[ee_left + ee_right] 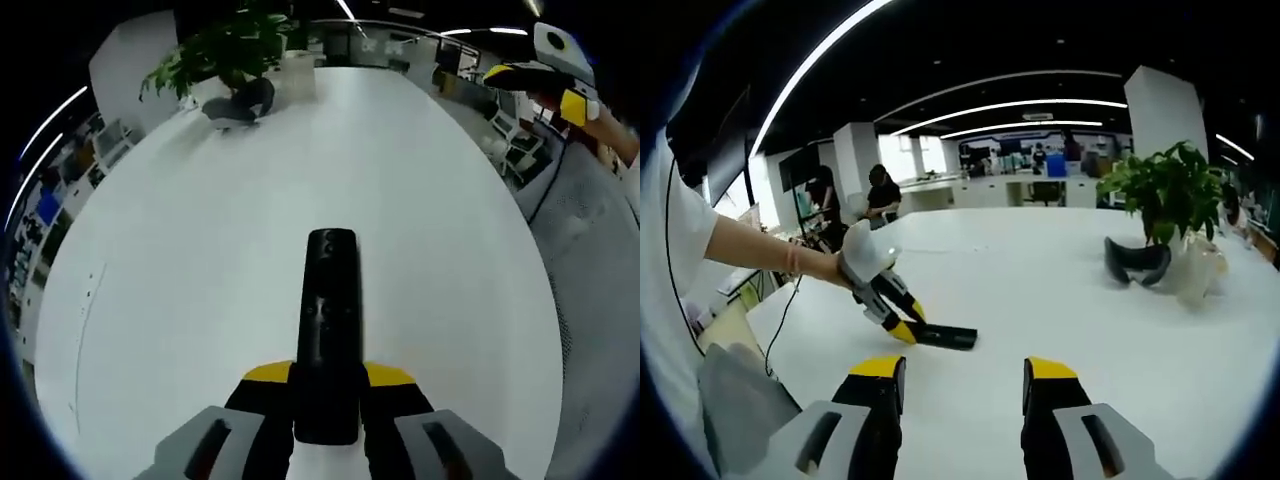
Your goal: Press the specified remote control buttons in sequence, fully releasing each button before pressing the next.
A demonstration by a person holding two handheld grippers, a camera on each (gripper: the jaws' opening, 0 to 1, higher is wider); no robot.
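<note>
Gripping remote [329,330] w/ left gripper [328,385], buttons unreadable; right gripper [964,385] wide, holding nothing.

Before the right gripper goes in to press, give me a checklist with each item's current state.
1. Remote control held: ok, the left gripper is shut on its near end.
2. Remote lying on the white table: ok.
3. Right gripper free: ok, jaws open with nothing between them.
4. Right gripper away from the buttons: ok, it hangs well short of the remote.
5. Which button comes first: cannot tell, the labels are too small to read.
</note>
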